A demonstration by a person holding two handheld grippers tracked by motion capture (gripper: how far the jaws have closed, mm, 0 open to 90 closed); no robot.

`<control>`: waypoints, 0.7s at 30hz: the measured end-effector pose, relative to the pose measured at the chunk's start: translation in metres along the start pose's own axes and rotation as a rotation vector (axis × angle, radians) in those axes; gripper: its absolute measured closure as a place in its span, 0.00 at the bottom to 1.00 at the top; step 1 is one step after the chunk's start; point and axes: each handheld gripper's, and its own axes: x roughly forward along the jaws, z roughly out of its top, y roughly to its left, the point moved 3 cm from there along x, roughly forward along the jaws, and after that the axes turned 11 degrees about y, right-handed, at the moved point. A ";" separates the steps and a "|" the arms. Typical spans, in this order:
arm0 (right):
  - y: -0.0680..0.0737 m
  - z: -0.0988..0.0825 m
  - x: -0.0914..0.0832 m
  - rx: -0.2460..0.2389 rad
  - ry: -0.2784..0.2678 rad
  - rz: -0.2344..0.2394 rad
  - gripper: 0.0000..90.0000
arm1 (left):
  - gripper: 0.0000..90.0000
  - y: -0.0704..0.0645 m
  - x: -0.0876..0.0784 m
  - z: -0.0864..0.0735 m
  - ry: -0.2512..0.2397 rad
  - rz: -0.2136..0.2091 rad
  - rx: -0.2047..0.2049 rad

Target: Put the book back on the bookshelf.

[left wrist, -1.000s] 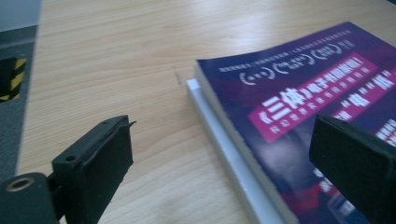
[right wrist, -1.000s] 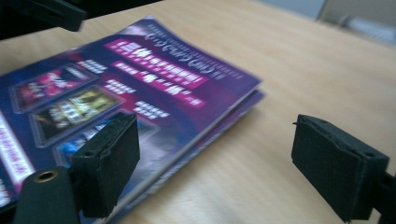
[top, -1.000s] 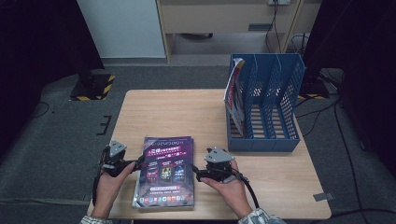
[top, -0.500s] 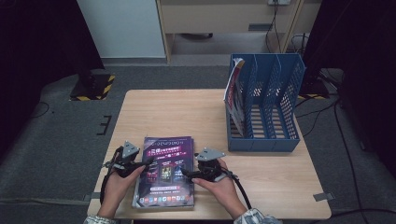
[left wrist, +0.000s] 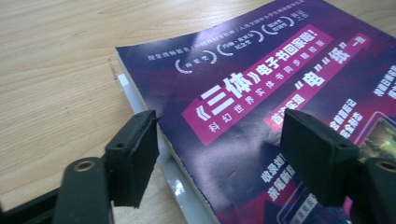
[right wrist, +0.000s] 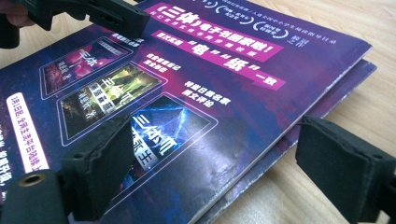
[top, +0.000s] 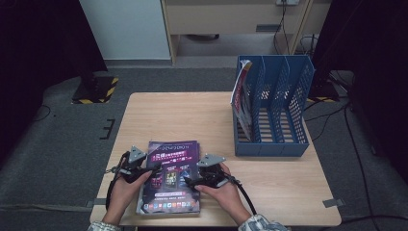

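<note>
A purple magazine (top: 168, 179) lies on top of a thin stack at the table's near edge, with white and pink print on its cover (left wrist: 261, 88) (right wrist: 196, 79). My left gripper (top: 143, 174) (left wrist: 219, 140) stands at the stack's left edge. Its jaws have just been closing; one pad (left wrist: 133, 161) touches the edge and the other hovers over the cover. My right gripper (top: 191, 182) (right wrist: 212, 158) straddles the right edge. Its jaws have just been opening, and neither pad presses on the magazine.
A blue three-slot file rack (top: 281, 115) stands at the back right of the wooden table (top: 192, 120), with one magazine (top: 240, 98) upright in its left slot. The left gripper (right wrist: 93, 14) shows at the top of the right gripper view.
Both hands have closed in on the magazine: the left gripper moved right to its left edge, and the right gripper moved left to its right edge.
</note>
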 end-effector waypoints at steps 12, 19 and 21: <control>-0.006 -0.005 0.003 0.064 -0.015 0.061 0.11 | 0.34 -0.005 -0.001 0.003 0.010 0.031 0.045; -0.007 -0.006 0.002 0.074 -0.002 0.053 0.07 | 0.33 -0.011 -0.001 0.005 0.013 0.019 0.069; -0.007 -0.006 0.001 0.069 -0.001 0.048 0.07 | 0.31 -0.013 -0.001 0.005 0.016 0.021 0.081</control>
